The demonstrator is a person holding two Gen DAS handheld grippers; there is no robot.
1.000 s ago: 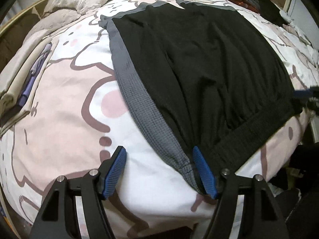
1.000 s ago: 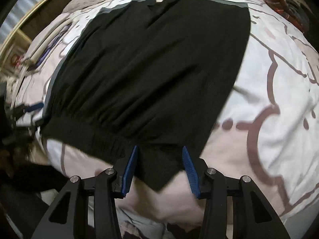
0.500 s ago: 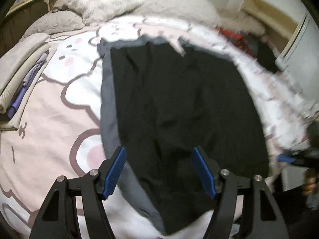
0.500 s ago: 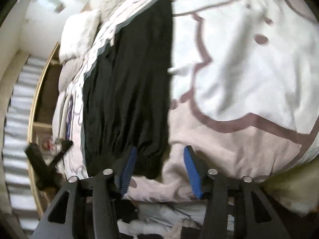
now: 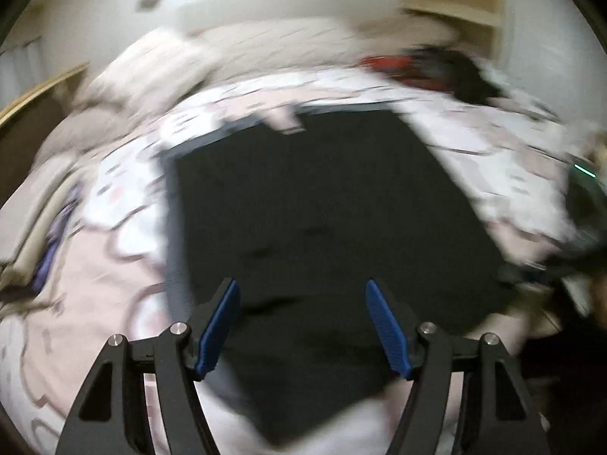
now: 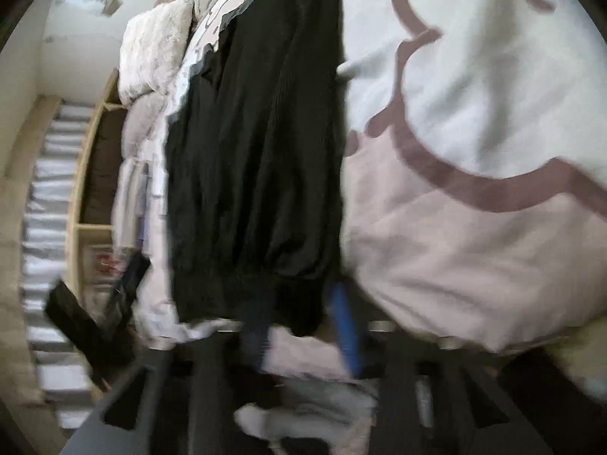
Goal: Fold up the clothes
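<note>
A black garment with a grey side panel lies flat on the pink-and-white cartoon duvet. My left gripper hovers open above its near end, nothing between the blue pads; this view is blurred. In the right wrist view the same garment runs up the picture. My right gripper is at the ribbed waistband's corner, rolled to one side. Its jaws are closing, with the black corner and some duvet between the pads, and a gap still shows. The left gripper's black frame shows at far left.
Pale pillows lie at the head of the bed. A red-and-dark clothes pile sits at the back right. Folded beige and purple clothes lie along the left edge. A wooden shelf stands beside the bed.
My left gripper left the grey hem corner, rose and swung over the middle of the garment, still open. My right gripper rolled sideways and its jaws narrowed around the waistband corner.
</note>
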